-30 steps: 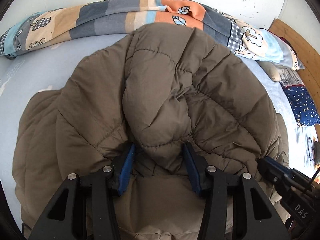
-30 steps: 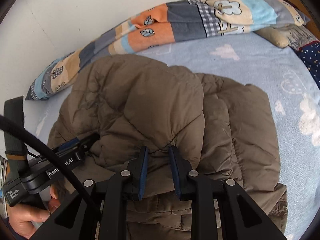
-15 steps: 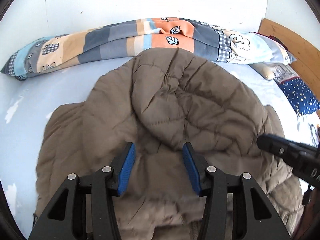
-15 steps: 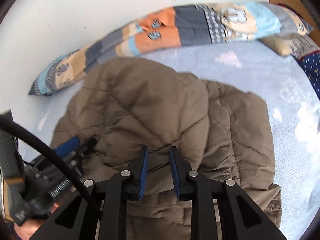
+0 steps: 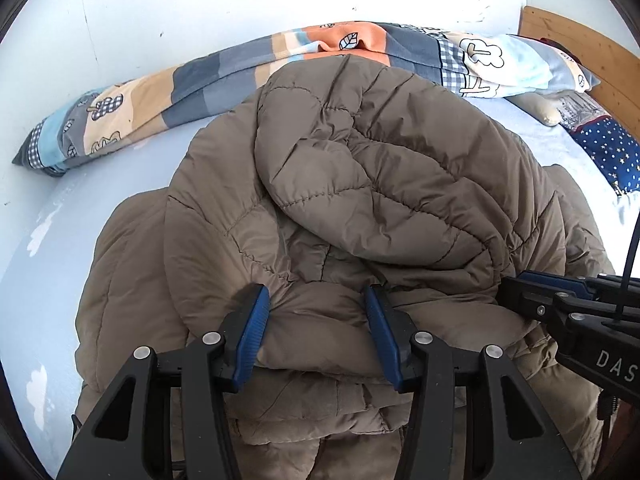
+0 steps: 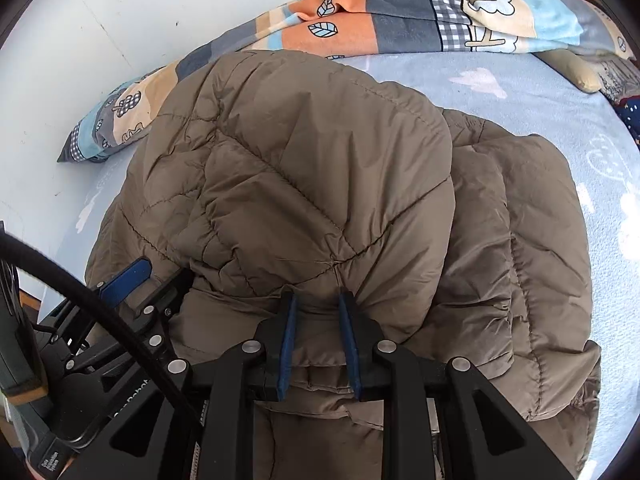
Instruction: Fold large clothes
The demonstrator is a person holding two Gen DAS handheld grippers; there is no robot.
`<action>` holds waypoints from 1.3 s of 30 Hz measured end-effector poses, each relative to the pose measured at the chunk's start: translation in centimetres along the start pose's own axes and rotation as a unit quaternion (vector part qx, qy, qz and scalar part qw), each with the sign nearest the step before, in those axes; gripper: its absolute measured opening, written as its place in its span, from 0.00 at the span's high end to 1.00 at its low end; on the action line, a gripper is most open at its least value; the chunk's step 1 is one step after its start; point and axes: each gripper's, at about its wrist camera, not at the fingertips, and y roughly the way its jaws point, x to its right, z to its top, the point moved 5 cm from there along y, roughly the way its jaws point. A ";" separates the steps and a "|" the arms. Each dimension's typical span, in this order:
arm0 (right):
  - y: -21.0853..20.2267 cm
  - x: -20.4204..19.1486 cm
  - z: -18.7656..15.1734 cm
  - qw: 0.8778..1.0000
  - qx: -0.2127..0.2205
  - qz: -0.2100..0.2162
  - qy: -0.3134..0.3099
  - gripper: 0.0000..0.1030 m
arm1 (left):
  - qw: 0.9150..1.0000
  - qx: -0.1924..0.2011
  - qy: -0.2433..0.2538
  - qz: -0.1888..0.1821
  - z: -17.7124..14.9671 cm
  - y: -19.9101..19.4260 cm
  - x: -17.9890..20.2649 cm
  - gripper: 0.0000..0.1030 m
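A bed covered by a pale blue sheet [image 6: 540, 92] printed with white clouds fills both wrist views, with a white wall beyond it. Along the far edge, well ahead of both claws, lies a long rolled patchwork quilt [image 5: 224, 76] in orange, grey, blue and cream, and farther off to the right sit a navy star-print pillow [image 5: 612, 148] and a wooden headboard [image 5: 576, 36]. Most of the bed is taken up by a large brown quilted puffer jacket [image 6: 320, 168], spread directly ahead of the claws with its long axis running away from them toward the quilt. A thick padded flap of it is doubled over on top, its bunched near edge held at the claws. The left gripper [image 5: 316, 336] has its blue pads pressing a broad roll of that padding from both sides, so it is clamped on the jacket at a medium width. The right gripper [image 6: 318, 340], just beside it to the right, pinches a narrower gather of the same edge between nearly closed pads. Both claws sit at the near end of the jacket, equally close to it. Judging from this, any coming fold would carry the held edge forward along the jacket's length, with both hands moving together.
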 end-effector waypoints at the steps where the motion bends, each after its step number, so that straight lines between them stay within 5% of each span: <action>1: 0.1 -0.1 0.1 1.000 0.000 -0.001 -0.002 0.77 | 1.000 0.002 0.002 0.002 0.0 0.0 0.1 0.52; 27: 0.2 -1.1 -0.4 1.000 0.003 -0.016 -0.015 0.77 | 1.000 0.004 0.008 0.010 -0.3 -0.4 0.1 0.52; 39: -5.0 -1.7 -1.1 0.999 0.030 0.006 -0.017 0.71 | 1.000 0.028 -0.010 -0.007 -2.1 -7.5 -2.7 0.52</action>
